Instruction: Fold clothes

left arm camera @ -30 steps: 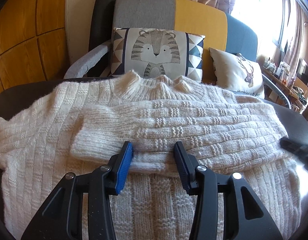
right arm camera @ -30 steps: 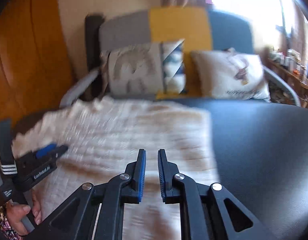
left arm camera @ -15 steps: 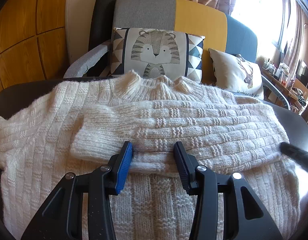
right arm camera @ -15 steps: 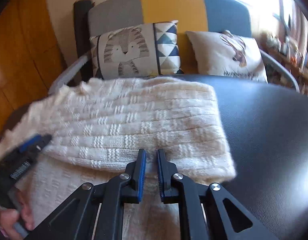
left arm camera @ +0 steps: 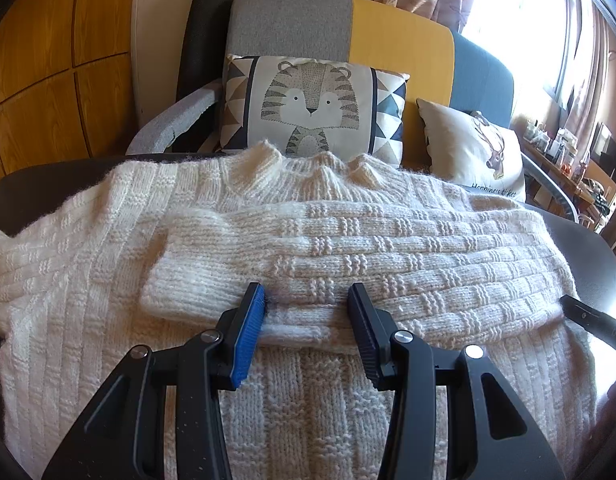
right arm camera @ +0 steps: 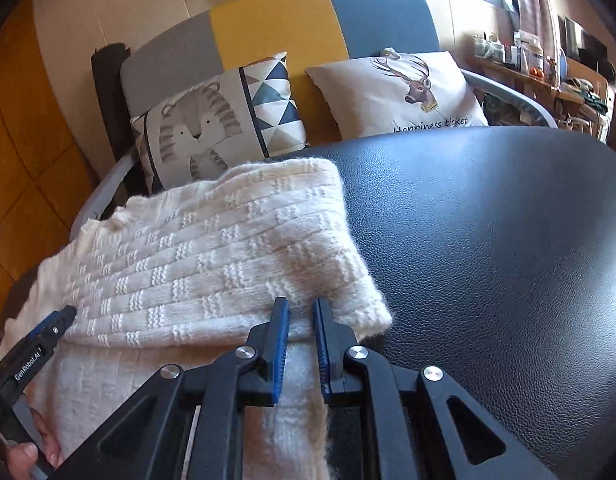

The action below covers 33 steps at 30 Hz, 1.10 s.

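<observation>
Across the dark table (right arm camera: 488, 240) lies one cream knitted sweater (left arm camera: 88, 280), its right sleeve (left arm camera: 348, 248) folded over the chest, probably to square the body before further folds. One left hand-held gripper (left arm camera: 308, 316) hovers released over the sleeve's lower edge, jaws apart around the knit without pinching. One right hand-held gripper (right arm camera: 301, 320) is nearly clenched at the folded shoulder corner; whether it pinches fabric I cannot tell. Behind, two cushions (left arm camera: 312, 108) sit on one sofa (left arm camera: 400, 60).
</observation>
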Available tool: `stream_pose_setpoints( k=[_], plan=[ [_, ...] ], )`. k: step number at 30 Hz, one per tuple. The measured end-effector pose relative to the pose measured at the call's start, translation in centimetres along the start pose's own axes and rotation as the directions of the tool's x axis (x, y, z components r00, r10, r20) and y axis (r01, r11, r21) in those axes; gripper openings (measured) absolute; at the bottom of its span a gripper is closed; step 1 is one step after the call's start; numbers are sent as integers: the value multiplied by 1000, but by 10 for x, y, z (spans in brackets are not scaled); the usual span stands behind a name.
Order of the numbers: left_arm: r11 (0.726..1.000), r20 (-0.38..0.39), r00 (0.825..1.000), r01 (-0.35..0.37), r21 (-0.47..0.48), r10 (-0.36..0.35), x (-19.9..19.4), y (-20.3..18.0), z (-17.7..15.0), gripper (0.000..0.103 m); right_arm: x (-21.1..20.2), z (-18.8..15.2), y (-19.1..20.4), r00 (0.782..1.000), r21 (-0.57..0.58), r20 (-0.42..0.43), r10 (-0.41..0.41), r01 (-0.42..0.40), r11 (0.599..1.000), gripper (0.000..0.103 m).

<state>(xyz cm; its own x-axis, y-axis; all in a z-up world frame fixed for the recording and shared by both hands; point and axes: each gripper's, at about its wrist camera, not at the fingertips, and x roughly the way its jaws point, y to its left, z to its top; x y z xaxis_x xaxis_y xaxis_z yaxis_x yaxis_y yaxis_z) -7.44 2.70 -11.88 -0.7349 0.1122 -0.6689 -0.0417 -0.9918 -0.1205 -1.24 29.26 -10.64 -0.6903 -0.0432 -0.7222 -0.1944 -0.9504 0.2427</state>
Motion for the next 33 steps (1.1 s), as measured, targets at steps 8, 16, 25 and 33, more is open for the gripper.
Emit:
stream_pose_setpoints(
  k=[8,16,25,33],
  plan=[
    [1000,2,1000,-4,3,4,0,-1,-1,47,-46,-19,-16,982,81,27,186,-188,979,15],
    [1000,0,1000,4,-4,-4,0,0,0,47,-30,-39,0,996,-41,-61,61,-63,997,6],
    [1000,1,1000,4,-3,-4,1,0,0,47,-34,-44,-16,999,7,-34,13,-13,1000,0],
    [997,-47,998,-41,59,44,-2,-9,4,47,-31,-50,10,991,-135,13,-132,132,982,0]
  ],
)
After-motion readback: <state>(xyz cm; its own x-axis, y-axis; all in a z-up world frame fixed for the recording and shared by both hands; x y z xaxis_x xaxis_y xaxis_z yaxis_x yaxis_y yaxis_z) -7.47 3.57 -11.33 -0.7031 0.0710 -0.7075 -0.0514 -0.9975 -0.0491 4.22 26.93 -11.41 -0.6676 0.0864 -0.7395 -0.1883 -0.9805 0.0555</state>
